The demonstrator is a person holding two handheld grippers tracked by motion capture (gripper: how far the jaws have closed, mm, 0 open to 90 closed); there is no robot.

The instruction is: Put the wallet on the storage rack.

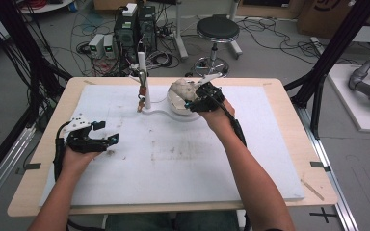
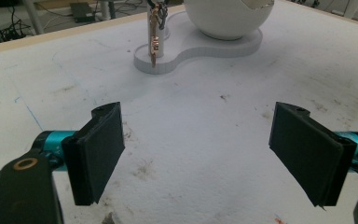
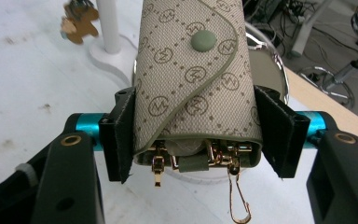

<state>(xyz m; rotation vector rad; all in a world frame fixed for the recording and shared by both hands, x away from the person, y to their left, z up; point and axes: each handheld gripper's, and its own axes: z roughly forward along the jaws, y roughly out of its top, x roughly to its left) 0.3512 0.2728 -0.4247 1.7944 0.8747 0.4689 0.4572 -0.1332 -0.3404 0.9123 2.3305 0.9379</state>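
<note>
— How much room on the white foam mat (image 1: 183, 163)?

— Its middle and near half lie bare; the white stand with upright post (image 1: 147, 103) and round white bowl (image 1: 178, 103) sits near the far edge.

— The grippers?

— Left gripper (image 2: 196, 149): jaws wide apart, holding nothing. Right gripper (image 3: 200, 135): both pads clamp one beige monogrammed fabric key pouch (image 3: 196, 79) above the bowl. One charm (image 3: 78, 23) hangs on the post.
</note>
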